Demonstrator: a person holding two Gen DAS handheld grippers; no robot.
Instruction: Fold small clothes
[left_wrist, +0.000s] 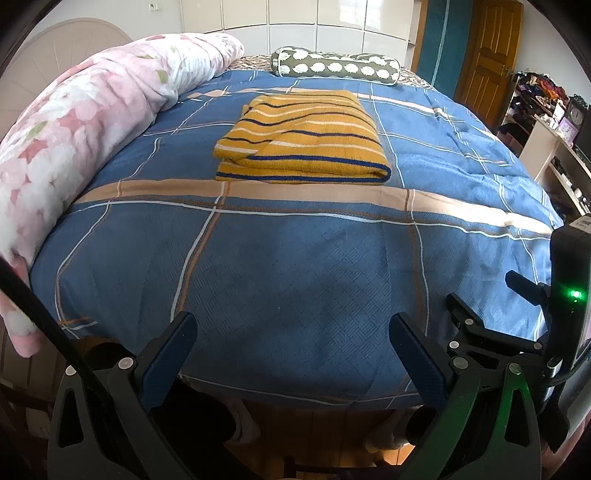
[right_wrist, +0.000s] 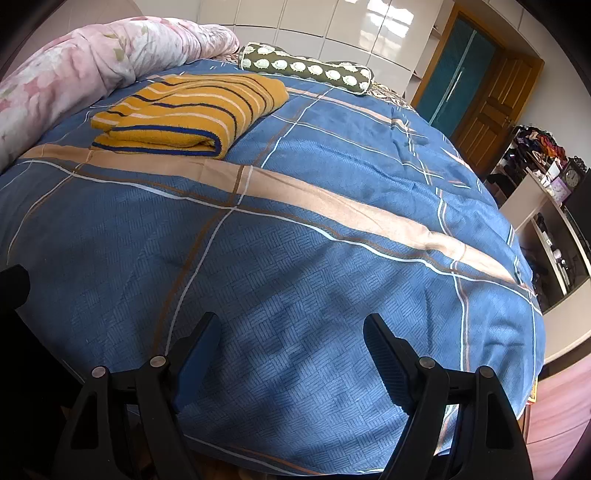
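A mustard-yellow knit garment with dark blue and white stripes (left_wrist: 301, 138) lies folded into a neat rectangle on the blue plaid bedspread (left_wrist: 295, 258). It also shows at the upper left of the right wrist view (right_wrist: 184, 114). My left gripper (left_wrist: 291, 328) is open and empty, hovering over the near edge of the bed, well short of the garment. My right gripper (right_wrist: 291, 332) is open and empty too, over the bedspread (right_wrist: 332, 258) near its front edge. The right gripper's body (left_wrist: 535, 332) shows at the right of the left wrist view.
A rolled pink floral quilt (left_wrist: 74, 140) lies along the bed's left side. A grey bolster pillow with white prints (left_wrist: 332, 66) sits at the far end. A wooden door (left_wrist: 491, 55) and cluttered shelves (left_wrist: 546, 122) stand to the right.
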